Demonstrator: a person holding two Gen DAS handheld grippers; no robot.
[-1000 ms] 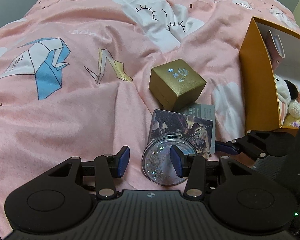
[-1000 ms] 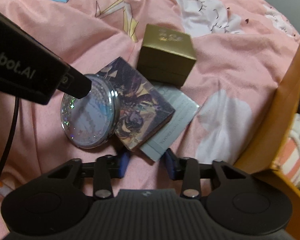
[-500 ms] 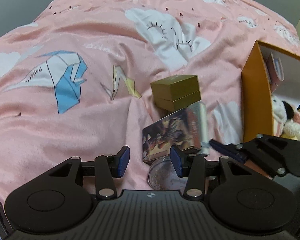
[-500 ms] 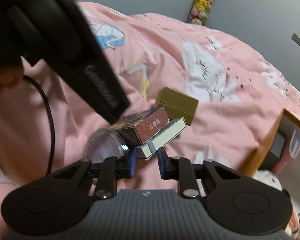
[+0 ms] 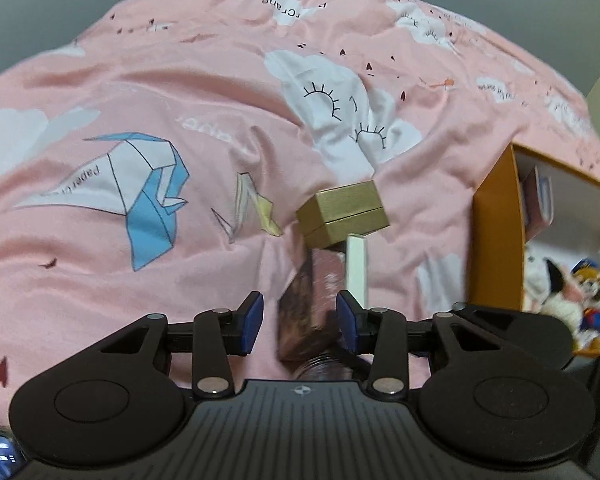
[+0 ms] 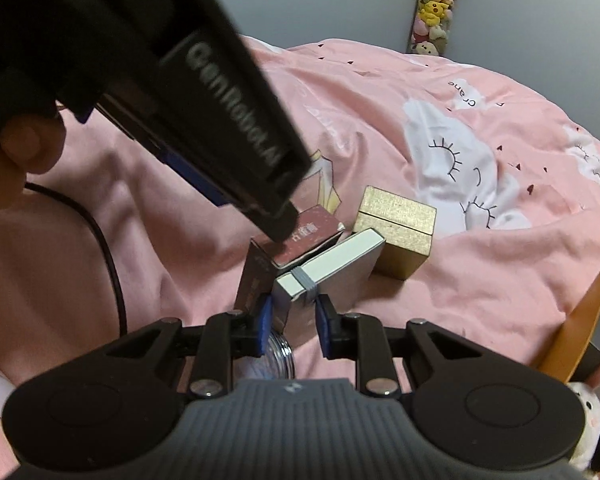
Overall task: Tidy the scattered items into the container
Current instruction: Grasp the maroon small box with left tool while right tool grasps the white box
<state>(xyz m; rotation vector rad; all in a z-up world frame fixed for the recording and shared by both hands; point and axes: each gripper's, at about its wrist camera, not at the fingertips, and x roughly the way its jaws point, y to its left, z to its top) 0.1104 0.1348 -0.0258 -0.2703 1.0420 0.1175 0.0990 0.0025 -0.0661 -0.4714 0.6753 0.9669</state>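
The right gripper (image 6: 291, 324) pinches a flat white box (image 6: 327, 270) between its pads, while the left gripper (image 5: 299, 322) stands spread around a glossy dark box (image 5: 309, 304).

Gold cube box (image 6: 396, 232) resting on the pink bed. White banded box (image 6: 324, 274) tilted up on edge just in front, dark art-printed box (image 6: 308, 234) tipped against it, round clear case (image 6: 280, 354) below. Orange open container (image 5: 496, 232) at right, holding plush toys
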